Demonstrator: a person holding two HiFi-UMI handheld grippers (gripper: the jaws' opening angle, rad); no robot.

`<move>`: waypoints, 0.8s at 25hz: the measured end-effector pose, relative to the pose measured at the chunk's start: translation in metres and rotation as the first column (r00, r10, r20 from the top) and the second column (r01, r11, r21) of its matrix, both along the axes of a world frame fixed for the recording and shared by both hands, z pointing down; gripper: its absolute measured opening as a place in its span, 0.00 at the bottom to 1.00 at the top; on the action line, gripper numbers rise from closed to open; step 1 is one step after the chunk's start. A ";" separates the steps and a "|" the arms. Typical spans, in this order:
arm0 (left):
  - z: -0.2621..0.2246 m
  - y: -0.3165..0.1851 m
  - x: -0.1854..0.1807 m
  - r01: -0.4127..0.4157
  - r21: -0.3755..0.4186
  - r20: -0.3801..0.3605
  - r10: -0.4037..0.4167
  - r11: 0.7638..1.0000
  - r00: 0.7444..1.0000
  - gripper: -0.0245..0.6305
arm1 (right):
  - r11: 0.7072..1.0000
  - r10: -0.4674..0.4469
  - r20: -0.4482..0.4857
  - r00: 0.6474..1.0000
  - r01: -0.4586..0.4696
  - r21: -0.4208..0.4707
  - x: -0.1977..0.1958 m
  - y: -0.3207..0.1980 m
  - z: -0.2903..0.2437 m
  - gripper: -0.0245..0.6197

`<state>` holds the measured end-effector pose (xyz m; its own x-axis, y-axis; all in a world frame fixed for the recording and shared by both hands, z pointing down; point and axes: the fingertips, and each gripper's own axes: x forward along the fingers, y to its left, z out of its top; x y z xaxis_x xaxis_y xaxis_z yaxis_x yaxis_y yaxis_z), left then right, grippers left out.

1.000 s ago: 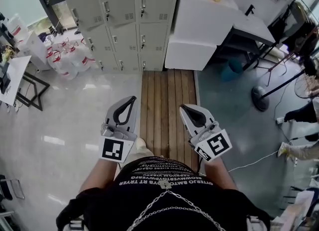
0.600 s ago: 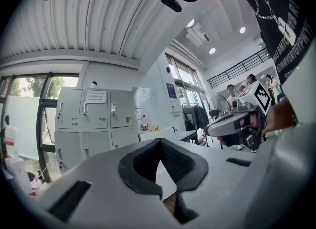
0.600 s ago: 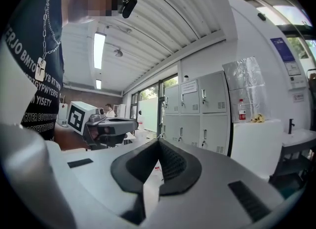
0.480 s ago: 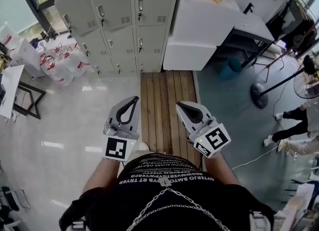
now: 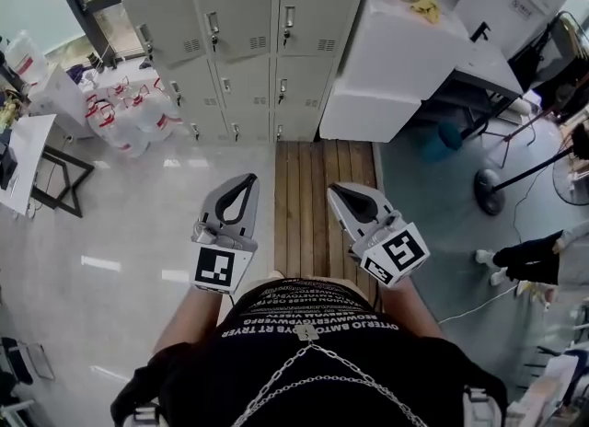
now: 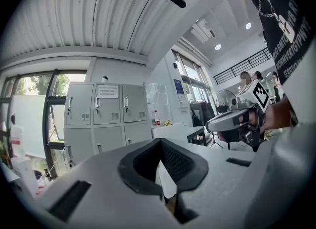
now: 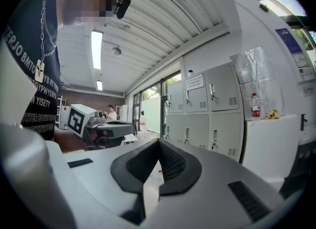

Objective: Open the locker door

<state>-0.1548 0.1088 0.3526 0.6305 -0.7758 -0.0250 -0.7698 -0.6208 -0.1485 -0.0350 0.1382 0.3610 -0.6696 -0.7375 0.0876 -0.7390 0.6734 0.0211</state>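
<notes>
locker doors (image 5: 236,13) closed, well ahead of left hand-held gripper (image 5: 246,180) and right hand-held gripper (image 5: 340,192), jaws together on nothing

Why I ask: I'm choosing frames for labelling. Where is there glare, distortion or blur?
Head view: sharp, evenly lit, glare streaks on the glossy floor, lockers splayed by the wide lens. Left gripper view: fisheye with black corners, left tongs slightly soft up close. Right gripper view: same fisheye, ceiling light blown out.
</notes>
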 end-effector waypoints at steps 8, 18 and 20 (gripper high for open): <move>0.023 -0.013 0.012 -0.041 -0.060 0.016 0.042 0.997 0.999 0.04 | 0.997 0.055 0.008 0.998 -0.054 -0.047 0.015 -0.006 0.020 0.03; 0.006 -0.020 0.050 -0.097 -0.018 0.029 0.098 0.995 0.995 0.04 | 0.993 0.102 0.047 0.994 -0.099 -0.060 0.054 -0.017 0.025 0.03; 0.007 -0.023 0.053 -0.096 -0.023 0.037 0.096 0.995 0.995 0.04 | 0.994 0.098 0.045 0.994 -0.096 -0.055 0.058 -0.021 0.022 0.03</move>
<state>-0.1014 0.0854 0.3595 0.7023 -0.7117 0.0160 -0.7004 -0.6949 -0.1631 0.0226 0.1168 0.3833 -0.5996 -0.7943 0.0978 -0.8001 0.5978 -0.0499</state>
